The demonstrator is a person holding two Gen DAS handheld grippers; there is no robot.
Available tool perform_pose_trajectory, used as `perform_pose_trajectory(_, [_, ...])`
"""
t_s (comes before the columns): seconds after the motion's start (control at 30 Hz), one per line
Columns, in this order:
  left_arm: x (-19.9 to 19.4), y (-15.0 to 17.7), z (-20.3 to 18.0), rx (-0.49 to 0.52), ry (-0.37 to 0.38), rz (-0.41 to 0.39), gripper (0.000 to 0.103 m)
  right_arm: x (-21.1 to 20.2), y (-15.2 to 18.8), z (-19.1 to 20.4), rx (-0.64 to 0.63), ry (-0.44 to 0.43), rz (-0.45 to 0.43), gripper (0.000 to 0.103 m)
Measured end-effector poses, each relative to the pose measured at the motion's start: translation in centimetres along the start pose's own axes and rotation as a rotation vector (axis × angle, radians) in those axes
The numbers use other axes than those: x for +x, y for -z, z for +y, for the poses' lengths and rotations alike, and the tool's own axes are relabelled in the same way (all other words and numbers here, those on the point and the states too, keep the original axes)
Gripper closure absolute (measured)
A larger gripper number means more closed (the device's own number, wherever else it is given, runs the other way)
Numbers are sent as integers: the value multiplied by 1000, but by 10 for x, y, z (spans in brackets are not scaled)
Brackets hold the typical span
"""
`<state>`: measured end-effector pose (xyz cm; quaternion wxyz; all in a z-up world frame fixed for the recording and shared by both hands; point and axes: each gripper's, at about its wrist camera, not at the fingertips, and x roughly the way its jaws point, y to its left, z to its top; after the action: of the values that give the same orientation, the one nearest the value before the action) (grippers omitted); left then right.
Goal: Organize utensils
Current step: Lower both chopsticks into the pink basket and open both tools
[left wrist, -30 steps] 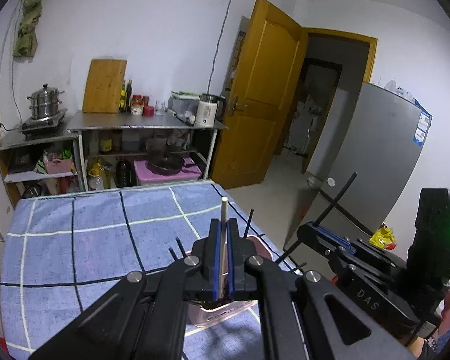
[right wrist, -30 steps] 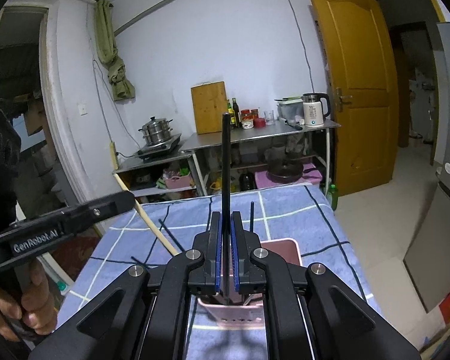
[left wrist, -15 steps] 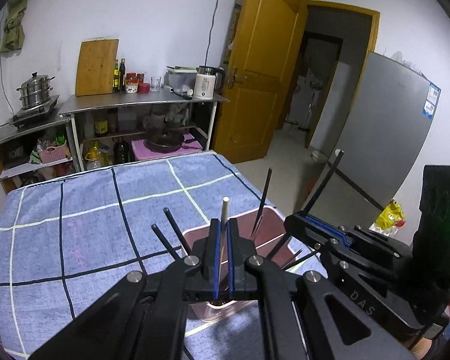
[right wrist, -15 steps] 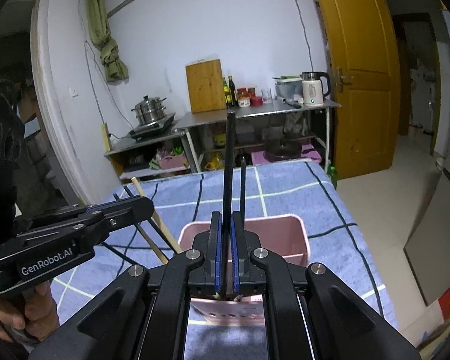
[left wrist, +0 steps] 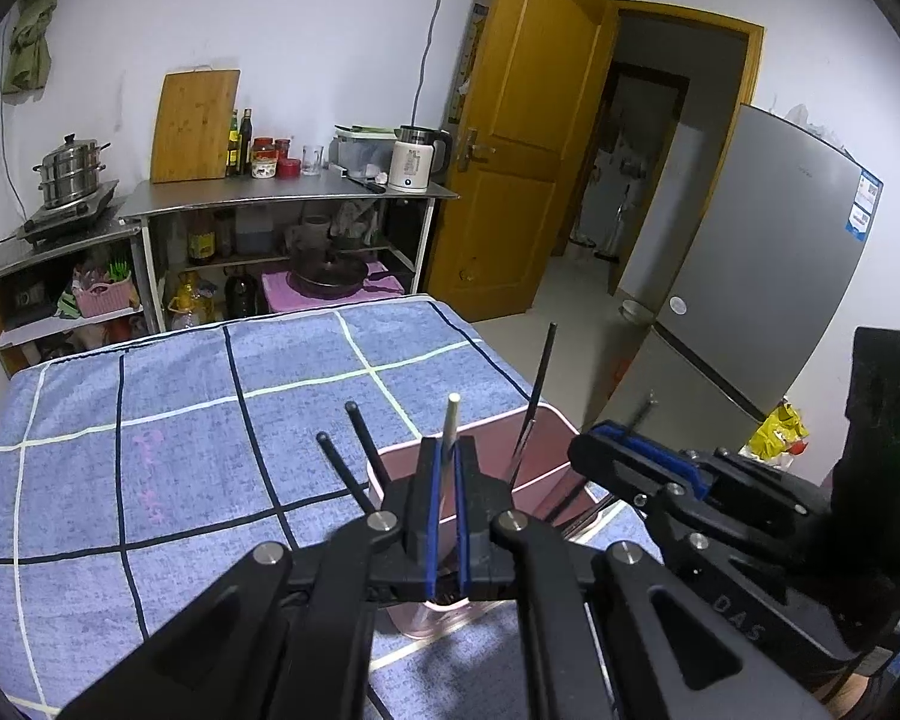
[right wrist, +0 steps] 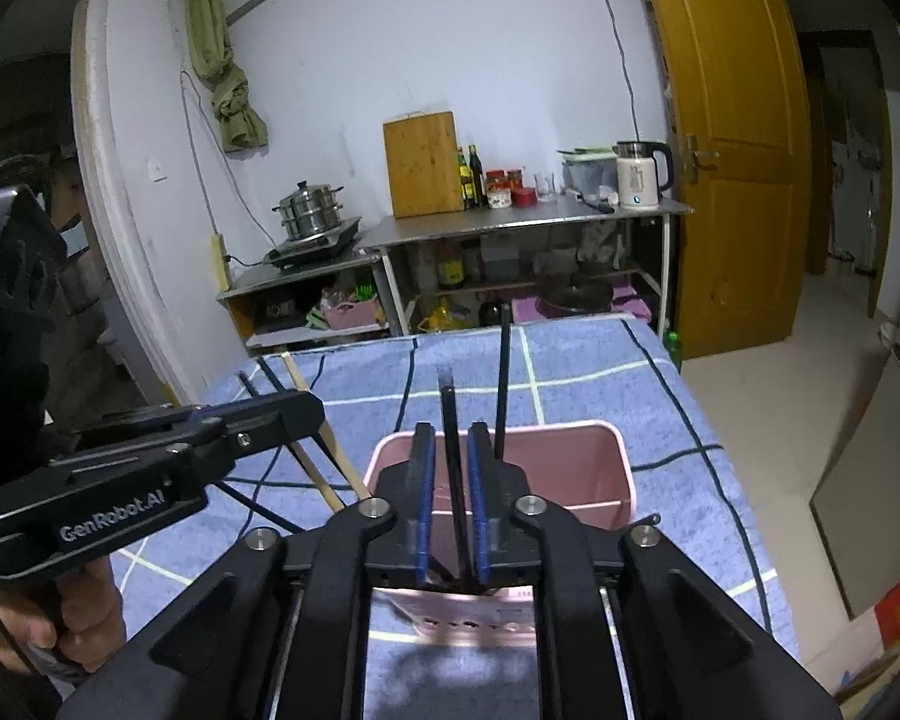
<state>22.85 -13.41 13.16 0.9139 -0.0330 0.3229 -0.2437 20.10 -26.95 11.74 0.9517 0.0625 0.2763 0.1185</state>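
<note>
Chopsticks are what we are sorting here, into a pink plastic bin (right wrist: pixel 570 468) that stands on a worktop covered by a blue checked cloth (left wrist: pixel 150 432). Around it we see a steel kitchen rack (left wrist: pixel 282 204) against the far wall with a bamboo cutting board (left wrist: pixel 195 126), a white kettle (left wrist: pixel 411 165) and a stacked steamer pot (left wrist: pixel 69 177), an open yellow door (left wrist: pixel 516 150), and a grey fridge (left wrist: pixel 768 276) to the right.

Our left claw (left wrist: pixel 448 480) is pressed together on a pale wooden chopstick (left wrist: pixel 452 420); its long axis runs up and slightly away from us, the blunt top end above the claw and the lower part down in the bin. Two black chopsticks (left wrist: pixel 354 450) lean out over the bin's left rim just beside it, and another black chopstick (left wrist: pixel 540 384) stands in the bin between the two claws.

Our right claw (right wrist: pixel 450 468) is opening, its blue pads (right wrist: pixel 424 480) standing apart from the black chopstick (right wrist: pixel 453 450) between them. That stick is thin, matte and nearly upright, its foot inside the bin. A second black one (right wrist: pixel 502 384) stands upright just behind it. From the right wrist view the left claw crosses in front of the bin's left side, held by a hand (right wrist: pixel 84 624).
</note>
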Motion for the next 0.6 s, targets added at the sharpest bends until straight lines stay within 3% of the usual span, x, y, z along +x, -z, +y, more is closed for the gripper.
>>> perform_pose_trajectory(0.6, [-53, 8, 0, -1, -3, -83, 98, -57, -1, 8, 3, 16, -79, 87])
